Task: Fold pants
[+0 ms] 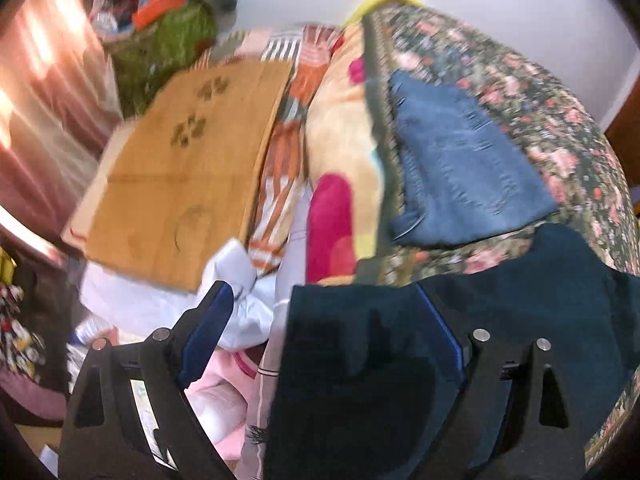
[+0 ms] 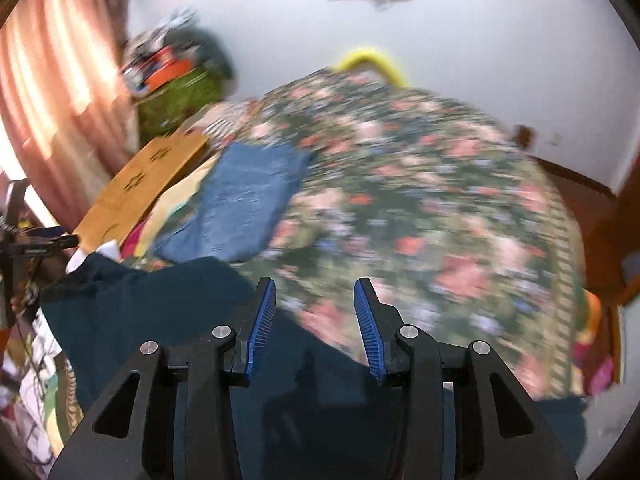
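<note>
- Left wrist view: the left tool (image 1: 324, 332) stands wide; the dark teal pants (image 1: 520, 300) lie bunched between and over its fingers, but no pad visibly presses on them, so I read it as not gripping
- The pants sit at the near edge of the floral bedspread (image 1: 540, 128), just below a folded pair of blue jeans (image 1: 460, 168) that rests further up the bedspread
- Beside the bedspread, on the side away from the jeans, lie a bright blanket (image 1: 340, 152), a cardboard sheet (image 1: 180, 168) and white and pink clothing (image 1: 240, 320)
- Right wrist view: the right tool (image 2: 316, 324) is partly parted, nothing between its pads; it hovers over the pants (image 2: 160, 312), which reach from the near edge of the bedspread (image 2: 440, 200) under the tool
- Risk, as I judge it: the loose heap could slide off the bedspread's near edge, or a closing tool could catch only one layer and twist the fold; the jeans (image 2: 248, 200) lie close enough to be dragged along
- Room: the bedspread beyond the pants, on the side away from the jeans, is bare and broad, the best place to spread them; the cluttered side offers little
</note>
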`<state>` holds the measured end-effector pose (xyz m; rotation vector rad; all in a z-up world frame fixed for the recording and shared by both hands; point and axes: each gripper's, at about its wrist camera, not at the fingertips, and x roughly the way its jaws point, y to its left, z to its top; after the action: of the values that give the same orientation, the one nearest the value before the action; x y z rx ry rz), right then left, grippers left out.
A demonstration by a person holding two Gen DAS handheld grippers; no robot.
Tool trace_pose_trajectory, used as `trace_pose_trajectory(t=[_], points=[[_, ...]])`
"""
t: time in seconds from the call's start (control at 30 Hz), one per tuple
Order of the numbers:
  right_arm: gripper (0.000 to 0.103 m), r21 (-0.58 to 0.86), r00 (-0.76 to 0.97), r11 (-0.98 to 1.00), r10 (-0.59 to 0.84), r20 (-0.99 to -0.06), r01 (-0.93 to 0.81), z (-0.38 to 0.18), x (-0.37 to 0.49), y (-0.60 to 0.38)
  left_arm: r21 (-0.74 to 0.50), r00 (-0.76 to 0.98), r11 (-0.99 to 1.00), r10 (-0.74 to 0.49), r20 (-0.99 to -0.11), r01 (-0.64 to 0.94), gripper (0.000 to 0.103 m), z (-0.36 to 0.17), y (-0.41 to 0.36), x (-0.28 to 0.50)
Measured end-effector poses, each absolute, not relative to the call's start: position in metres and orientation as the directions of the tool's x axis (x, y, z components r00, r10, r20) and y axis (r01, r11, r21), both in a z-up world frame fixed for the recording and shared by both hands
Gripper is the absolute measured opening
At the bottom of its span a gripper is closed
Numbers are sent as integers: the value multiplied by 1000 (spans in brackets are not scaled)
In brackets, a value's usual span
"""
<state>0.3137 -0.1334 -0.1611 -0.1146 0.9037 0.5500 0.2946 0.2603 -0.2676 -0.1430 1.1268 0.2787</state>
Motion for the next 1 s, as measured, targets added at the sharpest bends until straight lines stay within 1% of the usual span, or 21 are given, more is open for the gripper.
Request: trace_pose_trajectory(t=[0.07,0.17,0.23,0.3,0.33,0.4,0.43,0.47,0.5,0.53,0.57,0.6,0.63,0.7,0.8,0.87,0.93,0.97,1.0], points=[[37,163,430,827,436,-791,-537,-175,322,-113,1,373,951,123,-920,-310,90,-285,272,296],[37,188,341,793,446,-828,-580,-202,339,-78,-37,325,940,81,-942,-339,89,-313,282,297],[37,203,274,776,436,-857,-597,-224,352,-53,-84,311,938,26,-950,-335,86,-326,284,295],[37,212,229,762,427,-874,-612,-235,358,-39,-106,306,941,-3,-952,-322,79,-334,282,290],[37,209,214,751,424,-880,-626,-242,360,-29,-117,307,941,-14,-951,-318,77,-336,280,288],[37,215,198,729,436,-878,-650,-244,362,-21,-161,318,937,-57,-946,-311,64,-339,278,282],[37,227,179,720,440,-880,-655,-247,363,-18,-190,324,931,-84,-942,-311,59,-339,277,280],[33,241,161,719,442,-883,-652,-249,364,-15,-222,327,925,-116,-938,-310,47,-340,276,277],[22,268,132,713,452,-882,-648,-251,365,-13,-238,332,921,-131,-934,-309,41,-340,275,276],[20,287,107,706,457,-883,-648,-255,363,-10,-236,338,921,-125,-933,-310,40,-339,273,274],[17,264,115,707,439,-891,-656,-257,358,-7,-216,348,927,-102,-932,-306,36,-336,270,273],[13,244,127,704,431,-893,-667,-255,356,-5,-182,359,937,-67,-931,-297,29,-332,267,270],[10,212,146,692,420,-896,-690,-253,352,-2,-140,368,945,-23,-930,-294,25,-327,263,268],[7,164,195,689,412,-890,-706,-246,347,-1,-78,390,951,48,-920,-301,22,-318,261,265],[5,93,285,699,405,-869,-709,-234,342,-5,10,452,941,173,-875,-339,22,-298,265,262],[5,81,304,714,394,-867,-695,-234,345,-4,7,459,940,173,-871,-342,23,-294,267,265],[6,62,299,724,360,-884,-687,-239,349,0,26,431,940,180,-884,-339,24,-302,266,272],[7,47,300,724,343,-890,-688,-242,348,3,34,406,944,174,-897,-328,26,-309,265,274],[8,39,294,724,328,-898,-688,-243,347,4,33,388,946,163,-907,-321,30,-311,264,274]])
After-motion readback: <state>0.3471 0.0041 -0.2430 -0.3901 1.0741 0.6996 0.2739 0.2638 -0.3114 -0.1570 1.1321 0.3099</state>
